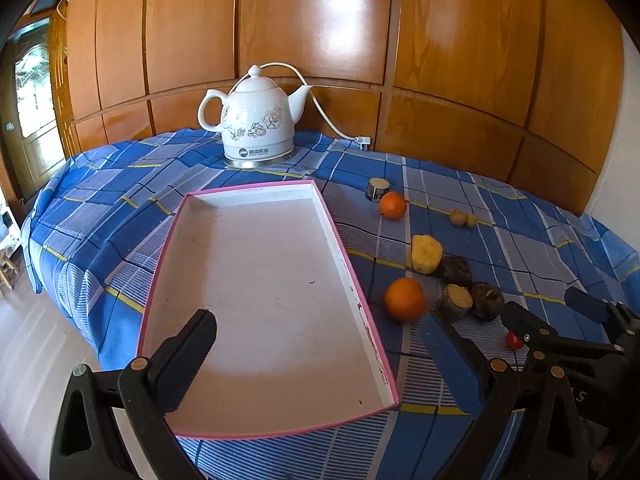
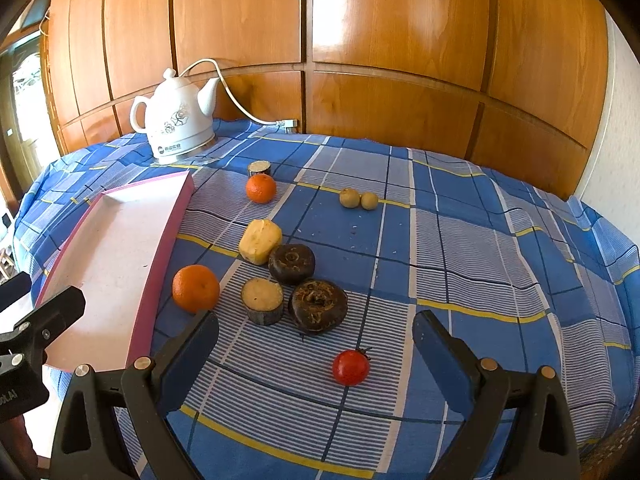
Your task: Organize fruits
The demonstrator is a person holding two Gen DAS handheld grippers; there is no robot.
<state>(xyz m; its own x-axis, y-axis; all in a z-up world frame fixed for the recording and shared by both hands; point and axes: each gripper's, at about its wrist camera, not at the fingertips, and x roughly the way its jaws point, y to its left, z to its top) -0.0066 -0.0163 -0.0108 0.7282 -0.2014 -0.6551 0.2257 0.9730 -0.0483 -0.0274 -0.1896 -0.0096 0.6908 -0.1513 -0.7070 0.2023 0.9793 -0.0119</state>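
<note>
An empty pink-rimmed white tray (image 1: 352, 268) lies on the blue plaid cloth; it also shows in the right wrist view (image 2: 160, 248). Right of it lie two oranges (image 2: 196, 288) (image 2: 261, 188), a yellow peeled piece (image 2: 260, 241), two dark round fruits (image 2: 291, 263) (image 2: 318, 306), a cut brown-skinned piece (image 2: 263, 301), a small red tomato (image 2: 351, 367) and two small tan fruits (image 2: 358, 199). My left gripper (image 1: 320, 340) is open above the tray's near end. My right gripper (image 2: 316, 340) is open, low over the cloth, with the tomato between its fingers' line and the dark fruits just ahead.
A white ceramic kettle (image 1: 256, 124) with a cord and plug (image 1: 363, 142) stands at the back of the table. A small cut piece (image 2: 259, 168) lies behind the far orange. Wooden wall panels rise behind. The table's edge drops off at left.
</note>
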